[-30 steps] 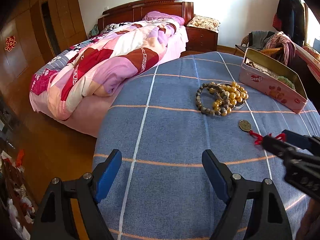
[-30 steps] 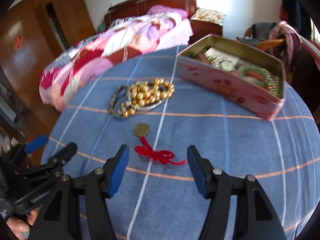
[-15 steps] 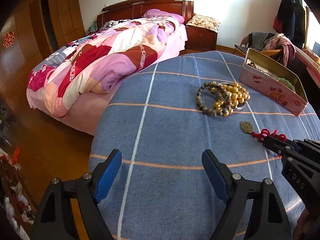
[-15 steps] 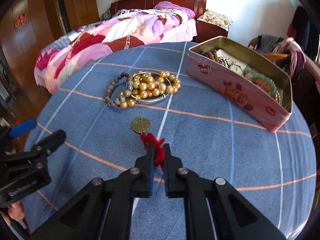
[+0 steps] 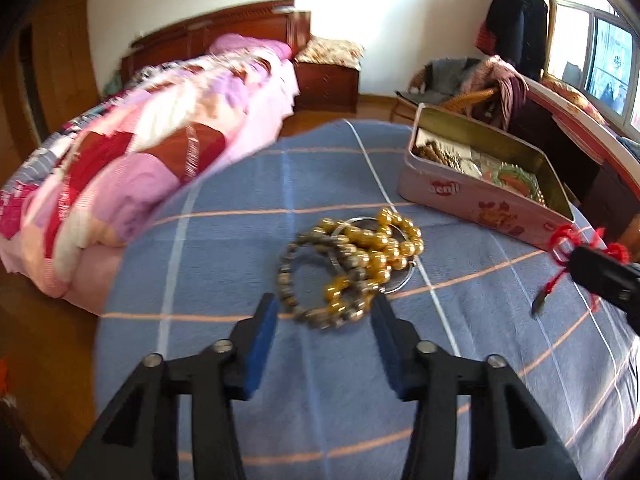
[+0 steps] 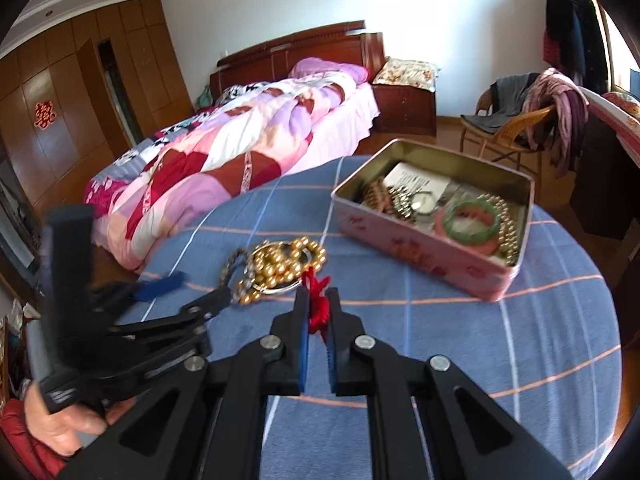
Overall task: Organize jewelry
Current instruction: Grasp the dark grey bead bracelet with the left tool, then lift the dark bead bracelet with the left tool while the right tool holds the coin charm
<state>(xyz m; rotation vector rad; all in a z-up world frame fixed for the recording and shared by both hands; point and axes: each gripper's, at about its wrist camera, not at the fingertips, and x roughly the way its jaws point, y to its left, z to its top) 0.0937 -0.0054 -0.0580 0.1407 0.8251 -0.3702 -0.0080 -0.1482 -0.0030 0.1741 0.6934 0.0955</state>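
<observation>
Lifted off the tabletop (image 6: 440, 320) since a moment ago, the red knotted cord (image 6: 317, 304) sits pinched in the right tongs (image 6: 318, 308) at lower centre, its coin pendant (image 5: 538, 303) dangling at the right edge of the left view. Left tongs (image 5: 322, 334), spread wide, now flank the beaded bracelets (image 5: 356, 268). Beyond, upper right, stands the pink tin (image 6: 420, 256) of jewelry.
</observation>
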